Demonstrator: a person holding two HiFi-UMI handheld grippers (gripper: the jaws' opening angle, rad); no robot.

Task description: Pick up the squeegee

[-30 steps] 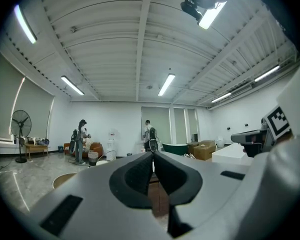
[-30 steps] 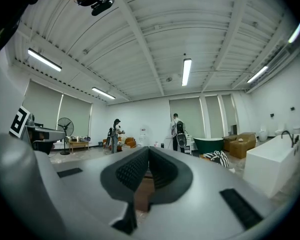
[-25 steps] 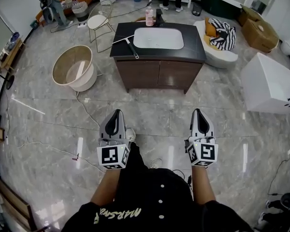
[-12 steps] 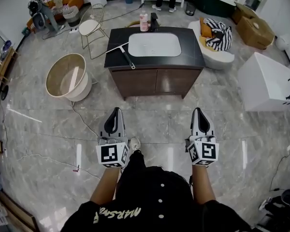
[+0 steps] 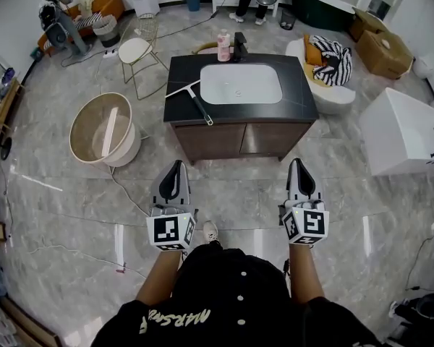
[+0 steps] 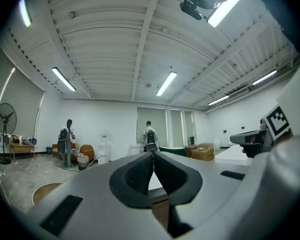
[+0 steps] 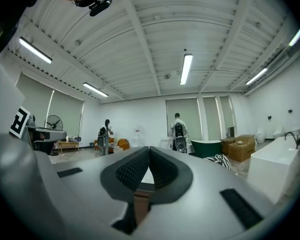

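Holding both grippers level above the grey floor (image 5: 231, 194), short of the cabinet. My left gripper (image 5: 175, 168) has its jaws pressed together, with nothing between them. The squeegee (image 5: 195, 101) lies on the black countertop (image 5: 179, 67) at its left edge, handle reaching toward the front-left corner, just beside the white sink (image 5: 240, 83). My right gripper (image 5: 296, 165) is likewise closed and empty.

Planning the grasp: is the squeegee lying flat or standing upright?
Lying flat: the squeegee rests on the black vanity top, left of the basin, handle toward the front edge.
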